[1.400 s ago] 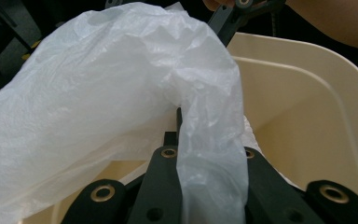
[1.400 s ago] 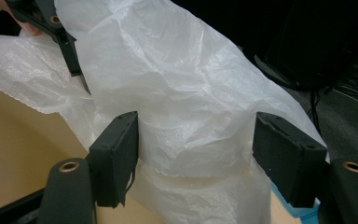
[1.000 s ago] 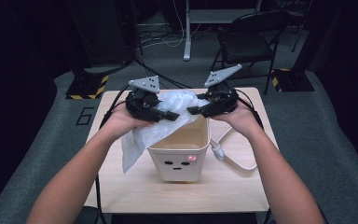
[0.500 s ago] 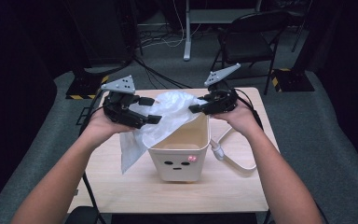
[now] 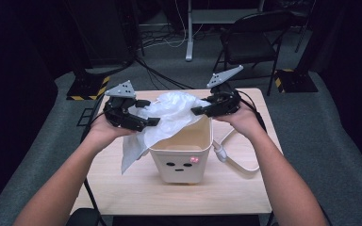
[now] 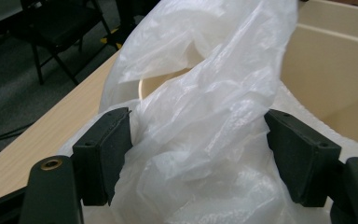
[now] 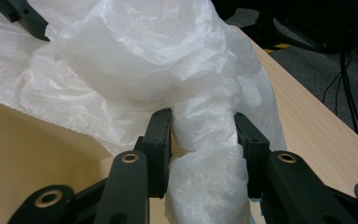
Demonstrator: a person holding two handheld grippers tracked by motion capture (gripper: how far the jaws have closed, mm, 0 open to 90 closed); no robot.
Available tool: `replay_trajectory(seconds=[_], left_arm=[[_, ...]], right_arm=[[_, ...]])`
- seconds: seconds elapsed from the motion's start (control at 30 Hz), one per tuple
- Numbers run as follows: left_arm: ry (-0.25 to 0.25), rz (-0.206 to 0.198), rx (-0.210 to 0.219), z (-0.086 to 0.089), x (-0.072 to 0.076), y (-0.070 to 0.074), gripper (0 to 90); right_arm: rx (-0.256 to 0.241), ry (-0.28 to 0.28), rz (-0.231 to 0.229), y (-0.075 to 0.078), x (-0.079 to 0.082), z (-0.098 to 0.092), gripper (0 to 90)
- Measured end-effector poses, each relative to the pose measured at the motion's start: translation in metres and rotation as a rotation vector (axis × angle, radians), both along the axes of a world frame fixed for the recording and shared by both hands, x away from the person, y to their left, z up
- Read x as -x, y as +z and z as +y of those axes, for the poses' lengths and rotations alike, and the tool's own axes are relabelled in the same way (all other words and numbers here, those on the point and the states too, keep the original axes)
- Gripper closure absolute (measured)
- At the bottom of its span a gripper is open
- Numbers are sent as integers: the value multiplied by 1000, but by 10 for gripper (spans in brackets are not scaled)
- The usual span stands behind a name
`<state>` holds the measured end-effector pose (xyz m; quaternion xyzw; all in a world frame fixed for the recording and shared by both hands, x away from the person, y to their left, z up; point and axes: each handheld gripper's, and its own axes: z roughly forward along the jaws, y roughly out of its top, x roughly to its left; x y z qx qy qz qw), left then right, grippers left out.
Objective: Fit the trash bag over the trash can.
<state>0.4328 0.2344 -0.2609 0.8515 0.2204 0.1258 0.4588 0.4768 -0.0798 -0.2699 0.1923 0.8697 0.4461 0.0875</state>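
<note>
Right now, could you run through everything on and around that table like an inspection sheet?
Surface: light wooden table, bare at the near edge.
Job's things: cream bin with a drawn face; white plastic bag bunched over its rim, one end hanging down the left side.
Clutter: nothing seen.
Grippers: left gripper open, bag between its jaws; right gripper around a bunch of bag, jaws partly closed.
Cables: white cable lying right of the bin.
Surroundings: black folding chair, grey carpet.
</note>
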Motion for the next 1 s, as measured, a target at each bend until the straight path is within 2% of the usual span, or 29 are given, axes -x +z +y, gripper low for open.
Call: replay_trajectory(seconds=[0.13,0.33,0.4,0.5,0.67,0.8,0.93,1.0], left_arm=[[-8,64,31,1,-5,-2,326],[44,97,48,1,-11,1,489],[53,88,45,1,-15,3,560],[57,74,49,0,-20,5,656],[61,15,31,-3,-23,9,768],[66,-30,19,-6,-22,13,812],[62,-73,40,-7,-18,22,834],[43,-94,46,-10,-13,31,842]], right_arm=[[-4,-2,-1,0,1,0,635],[1,-7,-12,0,1,2,640],[4,-8,-21,0,1,3,647],[8,-15,-12,2,1,4,654],[-9,-24,-28,6,1,0,692],[-34,-37,-41,10,2,-5,752],[-56,-53,-80,15,6,-8,796],[-69,-61,-105,18,9,-10,811]])
